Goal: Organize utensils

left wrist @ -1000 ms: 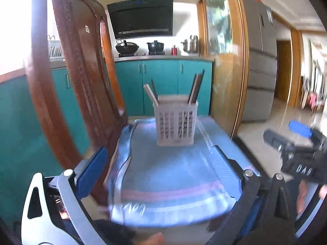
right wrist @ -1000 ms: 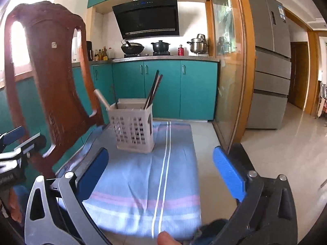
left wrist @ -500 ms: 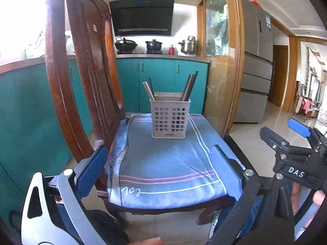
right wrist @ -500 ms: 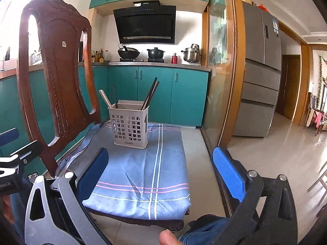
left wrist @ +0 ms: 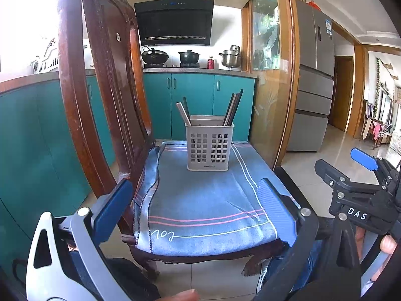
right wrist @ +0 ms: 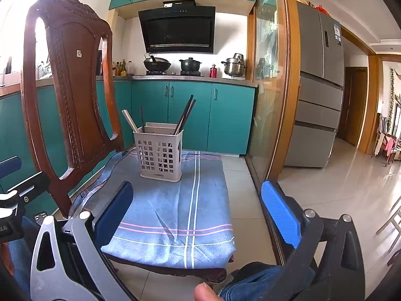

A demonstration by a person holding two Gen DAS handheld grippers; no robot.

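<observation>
- "DAS" stands in white letters on the black body of the right gripper, seen from the left wrist view.
- A stitched mark like "102", upside down, sits near the front edge of the blue cloth.
- The basket label, range hood print and fridge sticker are too small to read.

A carved wooden chair is draped with a blue striped cloth over its seat. Behind, a wok, a black pot and a steel pot are set on the counter under a range hood. A grey refrigerator is seen at the right.
</observation>
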